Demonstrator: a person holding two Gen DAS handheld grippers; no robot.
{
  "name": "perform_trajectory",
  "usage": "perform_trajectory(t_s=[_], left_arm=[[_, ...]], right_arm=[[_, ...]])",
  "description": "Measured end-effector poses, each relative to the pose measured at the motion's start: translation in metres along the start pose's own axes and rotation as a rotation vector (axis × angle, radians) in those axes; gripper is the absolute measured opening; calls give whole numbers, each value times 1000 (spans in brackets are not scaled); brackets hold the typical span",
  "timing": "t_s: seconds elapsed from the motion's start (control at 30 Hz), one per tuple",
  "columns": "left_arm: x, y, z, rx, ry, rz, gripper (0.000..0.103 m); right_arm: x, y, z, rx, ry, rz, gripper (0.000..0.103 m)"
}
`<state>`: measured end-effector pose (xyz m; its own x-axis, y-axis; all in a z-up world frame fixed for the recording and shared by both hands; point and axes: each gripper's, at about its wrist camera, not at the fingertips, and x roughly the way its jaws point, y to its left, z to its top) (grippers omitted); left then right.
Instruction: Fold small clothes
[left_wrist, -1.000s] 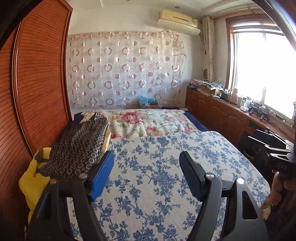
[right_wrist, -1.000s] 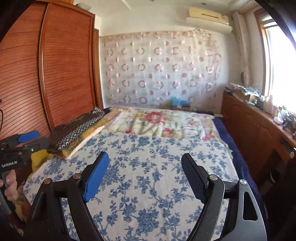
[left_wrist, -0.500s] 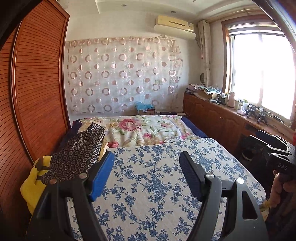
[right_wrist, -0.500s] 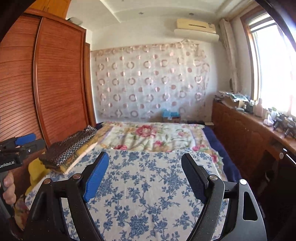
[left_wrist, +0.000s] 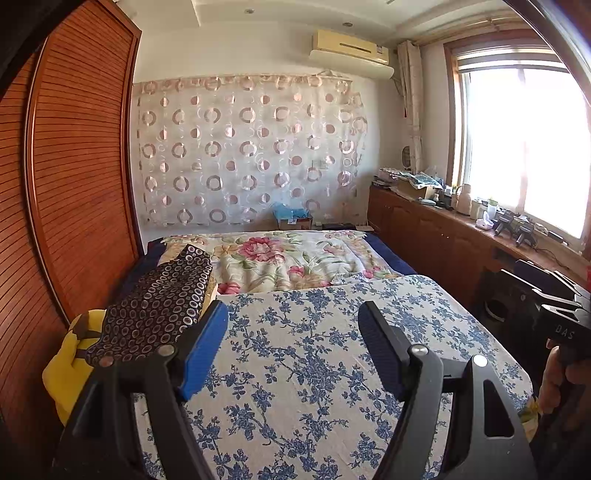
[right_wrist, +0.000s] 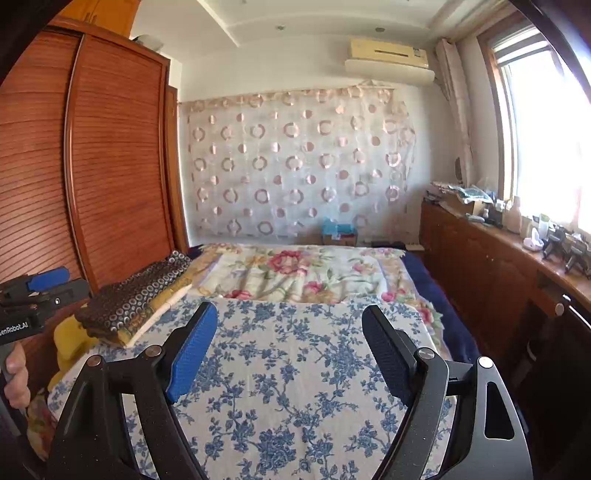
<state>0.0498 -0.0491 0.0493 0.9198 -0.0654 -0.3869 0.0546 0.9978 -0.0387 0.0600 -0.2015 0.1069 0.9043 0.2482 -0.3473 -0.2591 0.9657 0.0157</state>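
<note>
A folded dark garment with small ring print (left_wrist: 159, 310) lies on a pile at the bed's left edge; it also shows in the right wrist view (right_wrist: 136, 295). Under it are a yellow-patterned cloth (right_wrist: 162, 306) and a yellow item (left_wrist: 66, 369). My left gripper (left_wrist: 293, 347) is open and empty, held above the blue-flowered bedspread (left_wrist: 314, 369). My right gripper (right_wrist: 290, 347) is open and empty above the same bedspread (right_wrist: 295, 387). Each gripper shows at the edge of the other's view, hand-held.
A floral quilt (left_wrist: 291, 258) covers the far half of the bed. A wooden wardrobe (left_wrist: 74, 184) stands on the left. A low wooden cabinet (left_wrist: 436, 236) with clutter runs under the window on the right. A circle-patterned curtain (left_wrist: 243, 155) hangs on the far wall.
Both grippers have tilted upward and pulled back, so more wall and ceiling show. Both stay open and empty. The clothes pile has not moved.
</note>
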Motion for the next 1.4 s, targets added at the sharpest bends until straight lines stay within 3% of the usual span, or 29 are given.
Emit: perform_trajectory(t_s=[1.4], left_arm=[[-7,-1,1,5,-17,7,73]], right_arm=[[-5,-1,0,2,-4,-9,82]])
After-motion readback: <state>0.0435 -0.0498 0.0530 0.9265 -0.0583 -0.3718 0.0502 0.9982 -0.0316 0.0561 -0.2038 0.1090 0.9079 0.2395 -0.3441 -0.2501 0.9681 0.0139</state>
